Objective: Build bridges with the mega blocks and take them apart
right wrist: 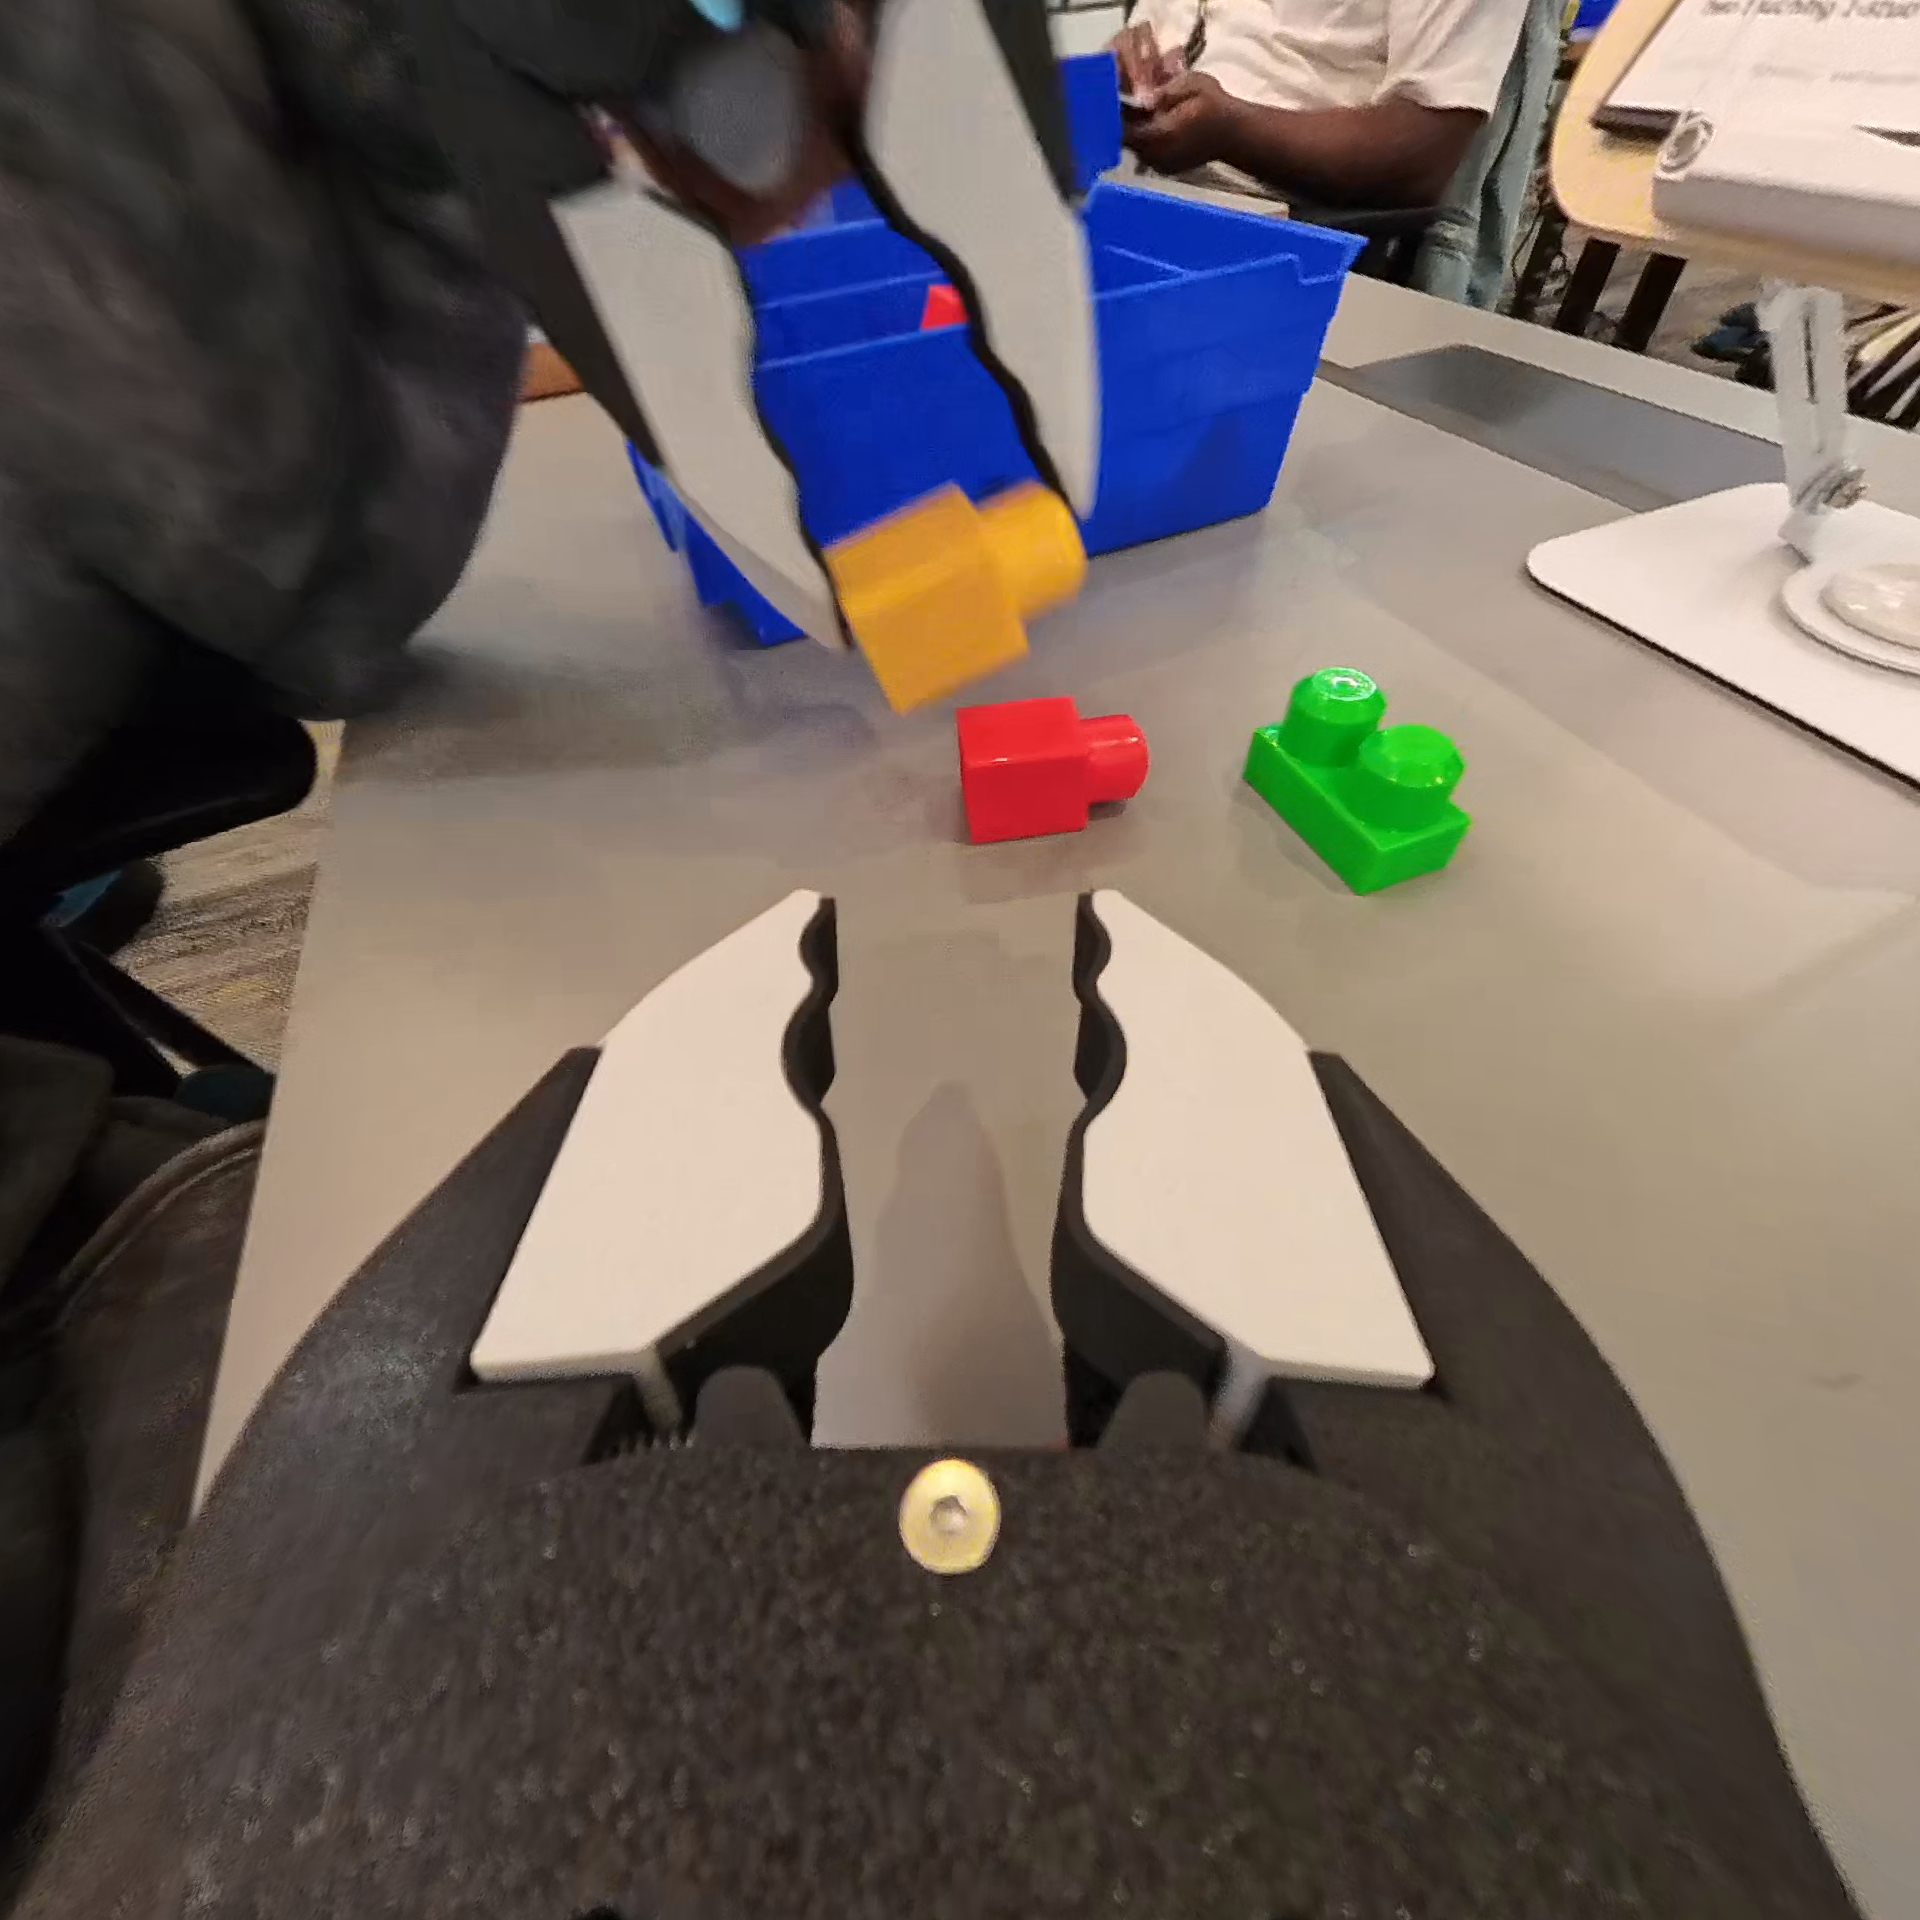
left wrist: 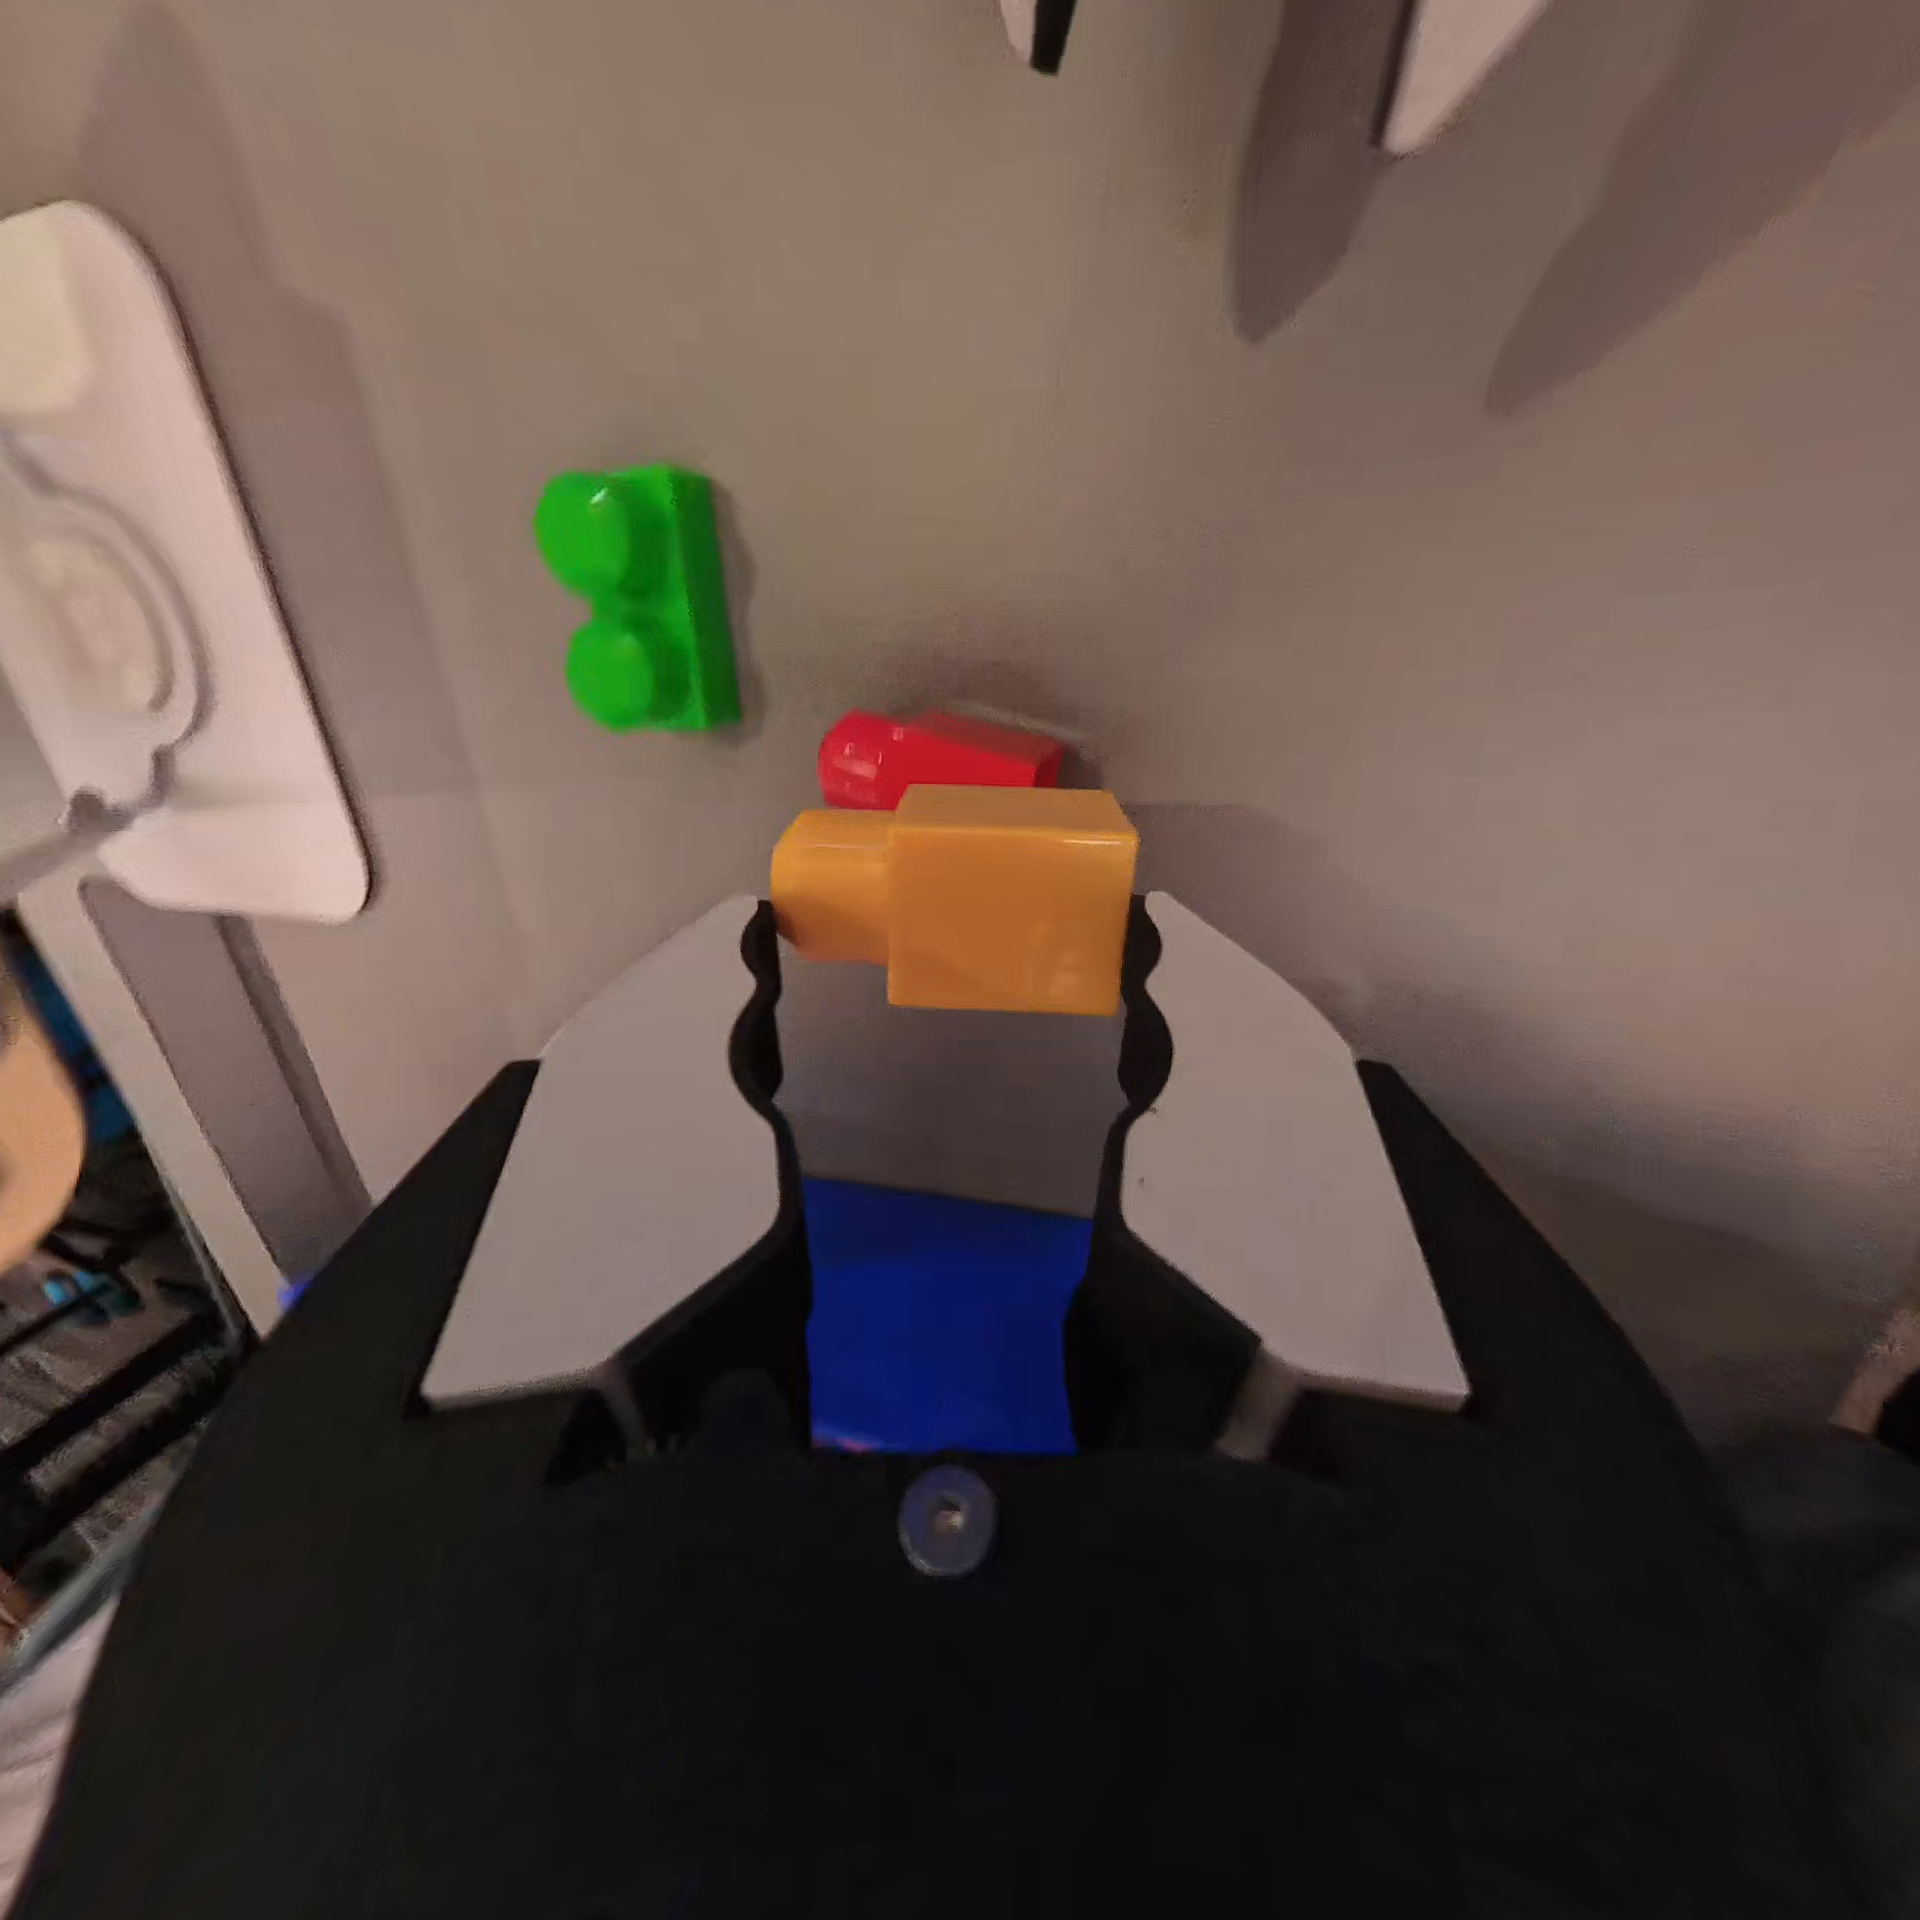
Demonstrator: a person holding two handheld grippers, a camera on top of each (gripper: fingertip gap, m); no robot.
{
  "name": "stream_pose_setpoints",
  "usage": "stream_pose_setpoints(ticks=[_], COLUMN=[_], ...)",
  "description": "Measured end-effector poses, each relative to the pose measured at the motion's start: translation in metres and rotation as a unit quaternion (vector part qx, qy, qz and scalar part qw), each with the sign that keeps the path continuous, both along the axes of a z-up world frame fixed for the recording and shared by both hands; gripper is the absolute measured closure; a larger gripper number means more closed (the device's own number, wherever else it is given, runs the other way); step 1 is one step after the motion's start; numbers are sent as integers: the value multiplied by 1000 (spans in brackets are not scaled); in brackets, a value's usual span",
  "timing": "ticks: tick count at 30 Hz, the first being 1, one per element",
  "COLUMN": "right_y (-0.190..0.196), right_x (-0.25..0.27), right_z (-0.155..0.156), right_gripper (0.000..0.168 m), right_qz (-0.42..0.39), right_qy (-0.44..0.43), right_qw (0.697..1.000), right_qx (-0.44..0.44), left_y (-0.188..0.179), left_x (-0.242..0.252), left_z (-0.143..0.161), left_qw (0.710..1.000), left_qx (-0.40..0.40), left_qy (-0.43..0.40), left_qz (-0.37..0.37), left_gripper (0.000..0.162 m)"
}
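My left gripper (left wrist: pixel 951 920) is shut on an orange one-stud block (left wrist: pixel 997 899) and holds it on its side above the grey table (right wrist: pixel 1351 1143); the right wrist view shows the same gripper (right wrist: pixel 951 577) and block (right wrist: pixel 951 597) coming down from above. A red one-stud block (right wrist: pixel 1044 769) lies on its side just beneath it, also in the left wrist view (left wrist: pixel 935 758). A green two-stud block (right wrist: pixel 1356 795) stands upright to its right, also in the left wrist view (left wrist: pixel 644 603). My right gripper (right wrist: pixel 954 914) is open and empty, low over the table, just short of the red block.
A blue bin (right wrist: pixel 1195 384) stands at the back of the table with a red piece inside. A white stand base (right wrist: pixel 1714 592) sits at the right, shown in the left wrist view (left wrist: pixel 187 582). A seated person (right wrist: pixel 1299 94) is behind. The table edge runs at the left. My right fingertips sit around 11 cm from my left ones.
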State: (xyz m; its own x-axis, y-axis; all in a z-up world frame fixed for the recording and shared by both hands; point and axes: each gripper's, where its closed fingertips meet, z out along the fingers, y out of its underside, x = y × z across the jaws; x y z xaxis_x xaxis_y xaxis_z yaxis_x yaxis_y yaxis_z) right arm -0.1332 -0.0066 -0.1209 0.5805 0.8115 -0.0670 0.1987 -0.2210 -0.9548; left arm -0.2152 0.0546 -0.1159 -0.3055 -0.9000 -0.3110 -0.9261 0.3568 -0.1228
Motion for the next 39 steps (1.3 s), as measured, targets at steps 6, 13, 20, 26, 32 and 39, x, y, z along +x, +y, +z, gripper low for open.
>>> stream_pose_setpoints(ticks=[6, 13, 20, 26, 32, 39], right_y=[-22, -27, -26, -17, -6, 1], right_x=[-9, -12, -13, -3, 5, 8], right_z=[-3, -2, -3, 2, 1, -1], right_gripper=[125, 126, 126, 126, 126, 127], right_qz=[51, 73, 77, 49, 17, -5], right_qy=[-32, -23, -25, -5, 0, -5], right_qw=[998, 997, 997, 999, 1000, 1000], right_qx=[33, 26, 19, 8, 0, -9], left_y=[0, 8, 3, 17, 11, -19], left_x=[44, 39, 35, 29, 0, -17], left_z=[-37, -59, -62, -14, 34, 14], left_qw=[995, 991, 990, 999, 984, 807], left_qx=[-48, -37, -75, -7, 60, -46], left_qy=[42, 92, 82, 9, -153, -418], left_qz=[-73, -88, -86, -51, 76, 415], left_gripper=[99, 99, 99, 91, 96, 90])
